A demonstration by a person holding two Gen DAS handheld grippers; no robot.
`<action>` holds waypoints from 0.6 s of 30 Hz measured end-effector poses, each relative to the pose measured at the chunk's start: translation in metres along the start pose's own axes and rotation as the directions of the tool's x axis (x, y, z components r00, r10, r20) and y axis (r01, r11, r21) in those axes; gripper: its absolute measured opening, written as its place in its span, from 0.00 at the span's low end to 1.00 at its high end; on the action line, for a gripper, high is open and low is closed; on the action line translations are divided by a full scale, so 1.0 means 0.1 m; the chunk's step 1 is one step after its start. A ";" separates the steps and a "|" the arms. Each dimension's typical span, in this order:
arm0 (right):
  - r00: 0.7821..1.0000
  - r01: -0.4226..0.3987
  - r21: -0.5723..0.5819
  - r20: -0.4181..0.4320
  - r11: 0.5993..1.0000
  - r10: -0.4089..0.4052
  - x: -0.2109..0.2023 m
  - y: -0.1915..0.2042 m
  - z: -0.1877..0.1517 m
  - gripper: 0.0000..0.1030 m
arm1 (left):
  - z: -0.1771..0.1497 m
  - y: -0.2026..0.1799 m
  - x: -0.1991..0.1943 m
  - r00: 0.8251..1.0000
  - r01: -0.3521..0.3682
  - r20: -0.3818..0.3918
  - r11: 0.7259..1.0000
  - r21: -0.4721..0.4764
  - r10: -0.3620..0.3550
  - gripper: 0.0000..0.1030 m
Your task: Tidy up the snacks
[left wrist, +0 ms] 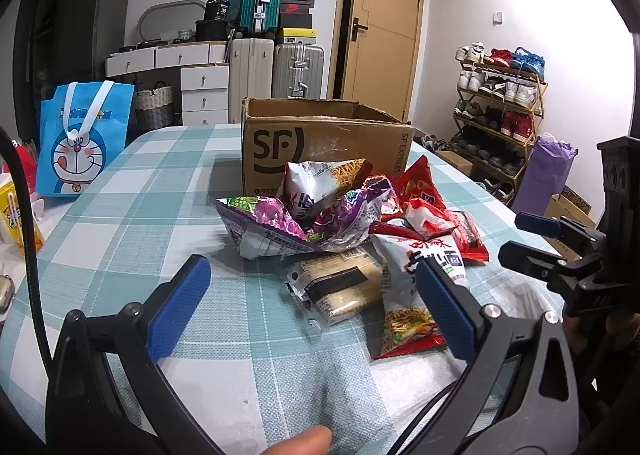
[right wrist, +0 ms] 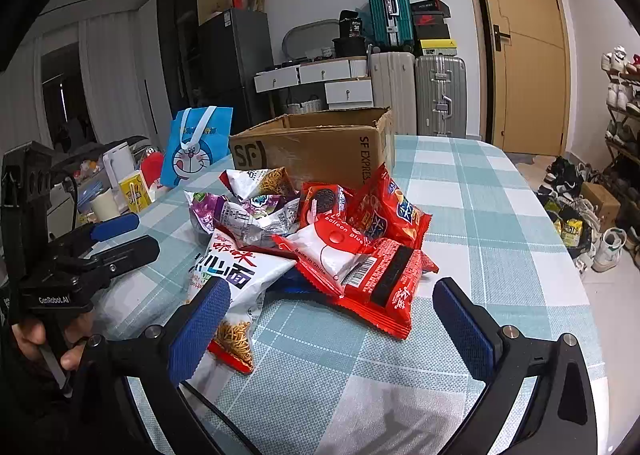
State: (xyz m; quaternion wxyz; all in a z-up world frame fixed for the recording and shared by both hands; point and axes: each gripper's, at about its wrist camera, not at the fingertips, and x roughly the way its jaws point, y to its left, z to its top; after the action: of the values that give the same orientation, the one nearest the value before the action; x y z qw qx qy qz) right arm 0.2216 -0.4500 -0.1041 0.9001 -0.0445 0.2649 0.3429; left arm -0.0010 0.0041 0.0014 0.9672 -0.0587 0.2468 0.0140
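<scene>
A pile of snack packets lies on the checked tablecloth (left wrist: 132, 239) in front of an open cardboard box (left wrist: 320, 143) marked SF. In the left wrist view I see a purple packet (left wrist: 280, 223), a beige cracker pack (left wrist: 340, 287), a white noodle bag (left wrist: 408, 295) and red packets (left wrist: 424, 191). My left gripper (left wrist: 316, 311) is open, just short of the cracker pack, holding nothing. In the right wrist view my right gripper (right wrist: 332, 331) is open in front of a red packet (right wrist: 384, 283), with the white noodle bag (right wrist: 232, 275) by its left finger. Each gripper shows in the other's view: right gripper (left wrist: 524, 241), left gripper (right wrist: 132, 237).
A blue cartoon bag (left wrist: 80, 143) and a yellow carton (right wrist: 136, 191) stand at the table's left side among other clutter. The table edge (right wrist: 560, 255) curves on the right, with shoes and a shoe rack (left wrist: 500, 103) beyond. Suitcases (right wrist: 440, 95) and a door (right wrist: 528, 55) stand behind.
</scene>
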 end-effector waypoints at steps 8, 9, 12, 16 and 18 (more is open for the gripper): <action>1.000 0.004 0.010 -0.003 1.000 -0.004 0.00 -0.03 0.01 1.00 | -0.02 -0.01 0.04 1.000 -0.015 -0.007 1.000 -0.005 0.015 0.99; 1.000 0.003 0.010 -0.003 1.000 -0.003 -0.01 -0.04 0.01 1.00 | -0.02 0.00 0.04 1.000 -0.015 -0.008 1.000 -0.007 0.015 0.99; 1.000 0.007 0.009 -0.004 1.000 -0.006 -0.01 -0.04 0.02 1.00 | -0.02 0.01 0.05 1.000 -0.019 -0.010 1.000 -0.012 0.018 0.99; 1.000 0.009 0.013 -0.005 1.000 -0.009 0.00 -0.05 0.02 1.00 | -0.01 0.00 0.07 1.000 -0.020 -0.010 1.000 -0.011 0.020 0.99; 1.000 0.008 0.010 -0.009 1.000 -0.008 0.00 -0.04 0.02 1.00 | -0.01 -0.01 0.07 1.000 -0.022 -0.008 1.000 -0.010 0.022 0.99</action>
State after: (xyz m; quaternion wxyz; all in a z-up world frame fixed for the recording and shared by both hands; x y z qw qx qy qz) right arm 0.2254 -0.4523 -0.1032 0.9005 -0.0424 0.2706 0.3377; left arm 0.0047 0.0032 -0.0030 0.9656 -0.0611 0.2513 0.0258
